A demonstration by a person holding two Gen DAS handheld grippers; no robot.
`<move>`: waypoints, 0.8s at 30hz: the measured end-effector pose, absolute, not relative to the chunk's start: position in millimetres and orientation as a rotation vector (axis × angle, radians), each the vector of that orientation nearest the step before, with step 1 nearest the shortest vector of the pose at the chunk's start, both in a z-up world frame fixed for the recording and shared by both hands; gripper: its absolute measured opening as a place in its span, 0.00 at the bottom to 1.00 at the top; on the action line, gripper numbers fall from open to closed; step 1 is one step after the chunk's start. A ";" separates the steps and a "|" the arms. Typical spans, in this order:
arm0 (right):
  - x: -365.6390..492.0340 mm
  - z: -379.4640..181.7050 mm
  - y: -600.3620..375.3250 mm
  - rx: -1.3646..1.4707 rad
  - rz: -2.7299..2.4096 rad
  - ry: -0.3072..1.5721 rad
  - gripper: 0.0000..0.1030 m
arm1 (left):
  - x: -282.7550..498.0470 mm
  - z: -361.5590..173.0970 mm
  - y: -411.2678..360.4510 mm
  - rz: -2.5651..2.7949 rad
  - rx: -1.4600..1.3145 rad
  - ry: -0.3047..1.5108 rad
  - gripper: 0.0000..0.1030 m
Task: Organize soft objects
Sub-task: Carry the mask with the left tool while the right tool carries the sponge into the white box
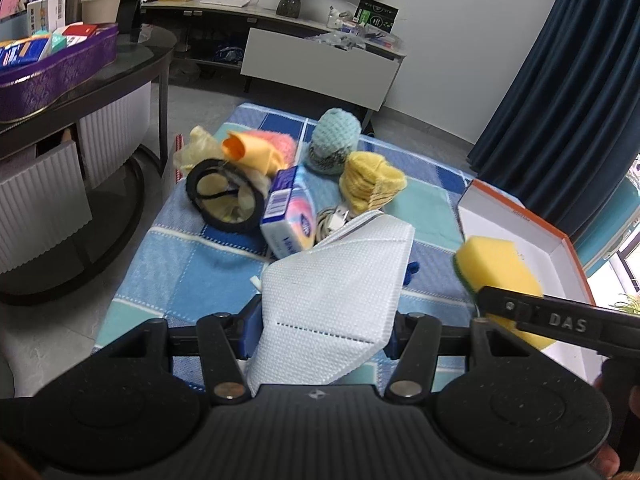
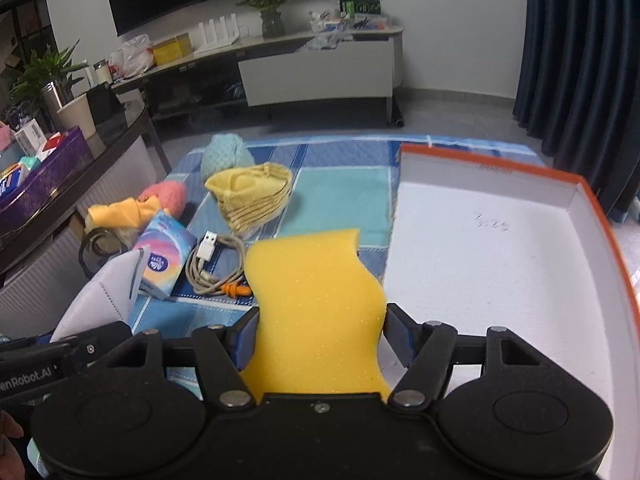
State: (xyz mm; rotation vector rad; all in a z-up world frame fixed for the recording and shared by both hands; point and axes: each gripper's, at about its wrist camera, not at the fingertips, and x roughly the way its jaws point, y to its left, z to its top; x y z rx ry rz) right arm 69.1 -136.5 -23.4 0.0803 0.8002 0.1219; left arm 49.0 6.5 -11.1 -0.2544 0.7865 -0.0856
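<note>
A white folded face mask [image 1: 336, 276] sticks up between the blue pads of my left gripper [image 1: 326, 320], which is shut on it above the checked cloth. A yellow sponge [image 2: 316, 292] with a green scouring side is pinched between the pads of my right gripper [image 2: 320, 332]. In the left wrist view the sponge [image 1: 496, 264] hangs over the near left edge of the white box with an orange rim [image 2: 500, 260]. The box's floor is bare. The mask [image 2: 100, 300] shows at the left of the right wrist view.
On the blue checked cloth [image 2: 340, 192] lie a yellow knit stack [image 2: 252, 196], a teal knit piece [image 2: 224, 152], a pink knit piece [image 2: 168, 196], a yellow cloth [image 2: 120, 212], a tissue pack [image 2: 166, 256], a coiled cable [image 2: 212, 264] and a black ring [image 1: 224, 196]. A dark side table [image 1: 132, 64] stands left.
</note>
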 end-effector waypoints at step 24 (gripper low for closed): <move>48.7 5.9 -235.2 0.173 -0.035 0.761 0.77 | 79.3 18.7 -75.9 -0.246 -0.178 0.777 0.55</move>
